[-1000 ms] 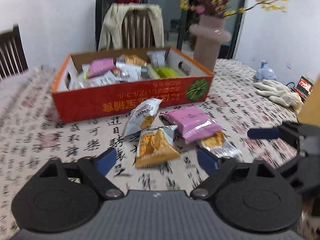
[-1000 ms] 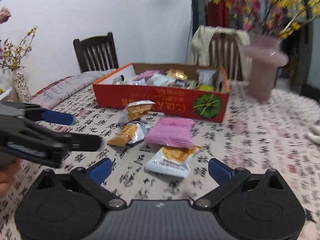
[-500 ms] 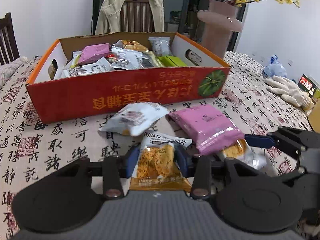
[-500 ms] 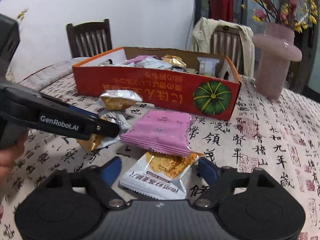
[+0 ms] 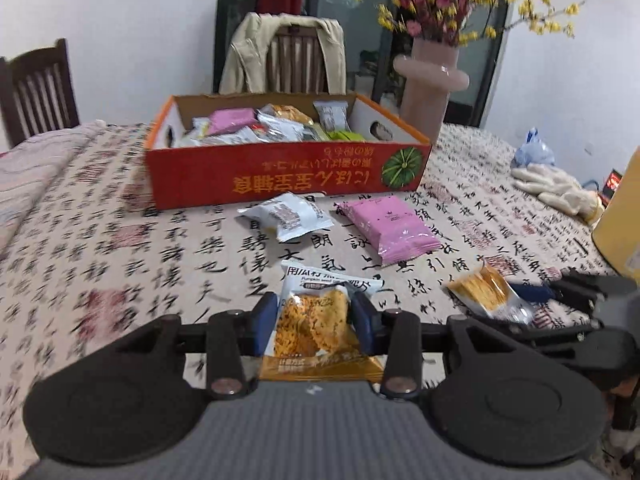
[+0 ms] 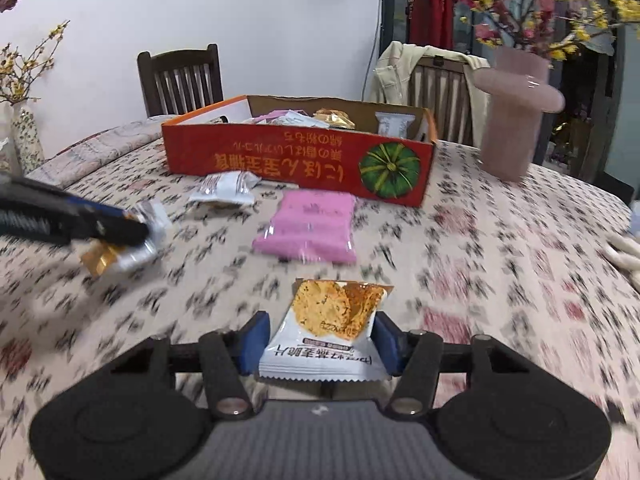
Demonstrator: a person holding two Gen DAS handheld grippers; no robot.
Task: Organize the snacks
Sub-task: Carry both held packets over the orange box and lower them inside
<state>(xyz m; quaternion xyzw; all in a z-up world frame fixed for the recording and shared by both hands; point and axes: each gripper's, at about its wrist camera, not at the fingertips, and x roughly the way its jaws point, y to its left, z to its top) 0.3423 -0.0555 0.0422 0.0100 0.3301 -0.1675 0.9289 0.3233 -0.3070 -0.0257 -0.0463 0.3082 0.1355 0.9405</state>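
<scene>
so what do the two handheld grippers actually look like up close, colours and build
Both match. The left gripper has a ribbed grey body at the bottom edge of its view, flanked by two round matte black discs, with black linkage bars on silver pivot pins that carry blue pads on the fingers. The right gripper is built the same: grey ribbed centre, black discs, silver pins, blue pads. No cables or sleeves show.
</scene>
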